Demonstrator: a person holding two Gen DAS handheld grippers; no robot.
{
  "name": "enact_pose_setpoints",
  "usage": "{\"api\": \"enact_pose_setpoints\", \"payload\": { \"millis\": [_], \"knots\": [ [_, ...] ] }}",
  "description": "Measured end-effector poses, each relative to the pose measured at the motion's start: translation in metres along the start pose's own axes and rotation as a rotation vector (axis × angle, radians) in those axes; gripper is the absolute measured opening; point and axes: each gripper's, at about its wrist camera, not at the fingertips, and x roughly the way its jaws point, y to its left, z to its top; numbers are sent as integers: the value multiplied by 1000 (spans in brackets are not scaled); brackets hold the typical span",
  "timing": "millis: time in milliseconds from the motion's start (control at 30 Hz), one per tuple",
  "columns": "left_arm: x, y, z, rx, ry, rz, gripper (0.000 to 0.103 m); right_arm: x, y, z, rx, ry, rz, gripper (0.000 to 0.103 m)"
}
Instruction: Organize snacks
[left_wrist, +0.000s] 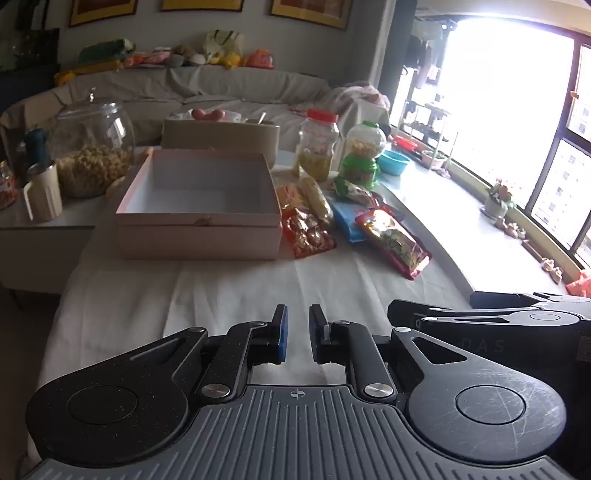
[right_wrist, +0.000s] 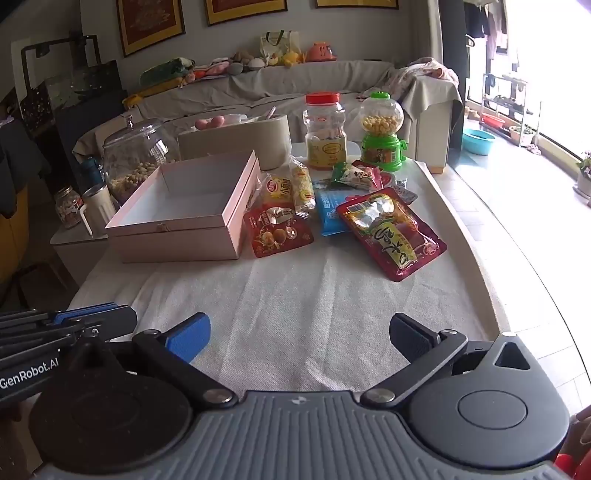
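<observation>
An open pink box (left_wrist: 199, 225) (right_wrist: 177, 236) stands on the white cloth, nothing visible inside it. To its right lie several snack packets: a red chestnut packet (right_wrist: 277, 230) (left_wrist: 308, 232), a large red packet (right_wrist: 391, 232) (left_wrist: 395, 240), a blue packet (right_wrist: 330, 214), two yellow packets (right_wrist: 277, 190) and a green-and-red one (right_wrist: 354, 175). My left gripper (left_wrist: 298, 314) hovers over bare cloth near the front, shut with nothing held. Beside it, my right gripper (right_wrist: 300, 321) stands wide open, nothing between its fingers. Both are well short of the packets.
Behind the packets stand a red-lidded plastic jar (right_wrist: 325, 133) and a green candy dispenser (right_wrist: 382, 133). A beige container (right_wrist: 236, 142) sits behind the box. A big glass jar (right_wrist: 136, 158) and a mug (right_wrist: 98, 210) stand at left. The table edge curves at right.
</observation>
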Motion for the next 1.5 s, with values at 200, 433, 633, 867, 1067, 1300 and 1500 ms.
{"api": "enact_pose_setpoints", "payload": {
  "millis": [200,433,633,867,1067,1300,1500],
  "knots": [
    [0,0,0,0,0,1,15,0,0,0,0,-2,-1,103],
    [0,-1,0,1,-2,1,15,0,0,-1,0,0,4,103],
    [2,-2,-1,6,-1,-3,15,0,2,-1,-3,2,9,103],
    [4,-4,0,5,3,0,15,0,2,-2,-5,4,12,103],
    [3,0,-1,-3,14,-1,15,0,3,-2,-5,5,13,103],
    [4,0,-1,-5,21,-1,15,1,2,-2,-5,5,12,103],
    [7,2,-1,-24,40,0,15,2,0,-1,-2,12,6,103]
  ]
}}
